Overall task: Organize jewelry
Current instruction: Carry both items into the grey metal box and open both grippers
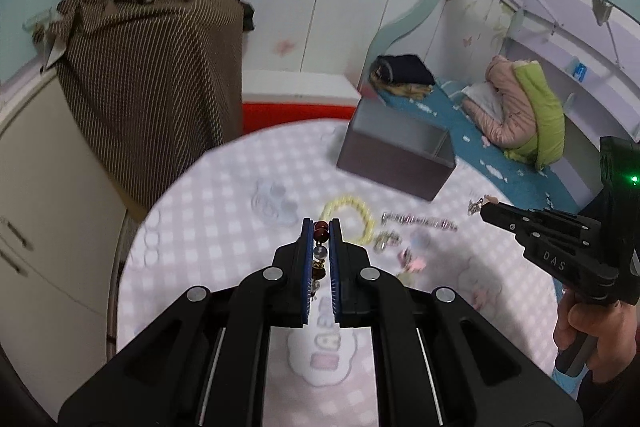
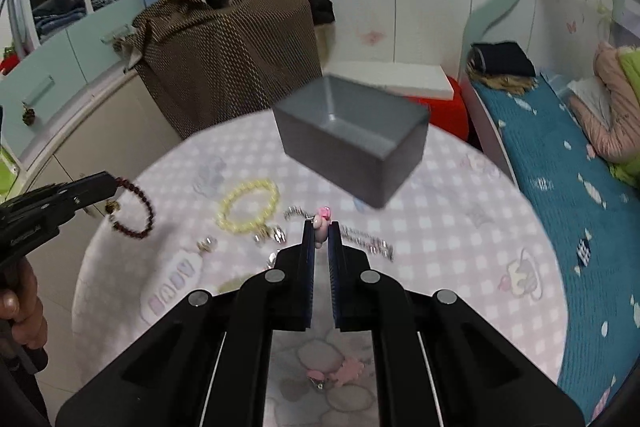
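Holding: left gripper [image 1: 321,227] is clamped on a dark red bead bracelet [image 2: 138,207], whose loop hangs from the tips, clear of the cloth.
Right grip: right gripper [image 2: 321,227] is pressed together on a small pink charm [image 2: 322,217], with a bit of metal clasp sticking out past the tips.
Key relation: grey box [image 2: 352,139] sits straight ahead of the right gripper and beyond it, open top up, its long axis running slantwise across that gripper's line; from the left gripper it lies ahead and off to the right.
Nearer hand: the right one, I judge, so the charm has the shorter trip to the box.
Left behind: yellow bead bracelet [image 2: 248,205] just ahead-left of the right tips; silver chain [image 2: 368,241] just ahead-right; small silver pieces [image 2: 272,235] between, all on the checked tablecloth [image 2: 460,227].
Writing: "DAS" on the right gripper's side; cloth lettering too blurred to read.
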{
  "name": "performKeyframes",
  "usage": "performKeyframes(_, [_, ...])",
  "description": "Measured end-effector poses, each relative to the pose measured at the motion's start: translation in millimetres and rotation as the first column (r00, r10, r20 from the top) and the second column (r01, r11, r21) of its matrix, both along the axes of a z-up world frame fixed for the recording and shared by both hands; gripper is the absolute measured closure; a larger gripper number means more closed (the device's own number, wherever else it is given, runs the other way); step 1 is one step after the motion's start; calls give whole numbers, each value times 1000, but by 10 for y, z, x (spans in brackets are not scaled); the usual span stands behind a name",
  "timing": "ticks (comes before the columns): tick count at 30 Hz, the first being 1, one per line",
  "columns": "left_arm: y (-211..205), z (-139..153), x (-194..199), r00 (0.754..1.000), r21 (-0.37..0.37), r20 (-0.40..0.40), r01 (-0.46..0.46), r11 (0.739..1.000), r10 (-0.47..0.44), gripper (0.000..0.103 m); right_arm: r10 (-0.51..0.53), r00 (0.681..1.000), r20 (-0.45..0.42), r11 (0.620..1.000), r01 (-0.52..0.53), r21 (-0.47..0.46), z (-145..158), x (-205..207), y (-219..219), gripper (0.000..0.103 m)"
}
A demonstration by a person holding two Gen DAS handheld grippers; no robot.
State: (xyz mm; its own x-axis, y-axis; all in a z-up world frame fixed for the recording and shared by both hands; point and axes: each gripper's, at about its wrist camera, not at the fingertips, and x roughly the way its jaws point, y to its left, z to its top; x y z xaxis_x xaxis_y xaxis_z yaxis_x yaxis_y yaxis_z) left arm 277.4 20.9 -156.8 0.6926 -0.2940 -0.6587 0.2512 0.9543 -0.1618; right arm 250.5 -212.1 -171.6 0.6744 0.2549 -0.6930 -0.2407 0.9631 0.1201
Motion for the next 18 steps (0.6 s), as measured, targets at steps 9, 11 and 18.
performKeyframes(9, [-239,559,334,992,-18,109,72,997,-69,96,17,994,110,1000,-15,-17,506,293,-36,98])
performKeyframes(11, [-326,677,461,988,-29,125,92,995,-88,96,16,993,119,1000,-14,-14,591,391,-64,98])
performKeyframes(18, [-699,863,1027,982,-44,117,155,987,-149,96,20,996,88,1000,-19,-5,663,821,-128,97])
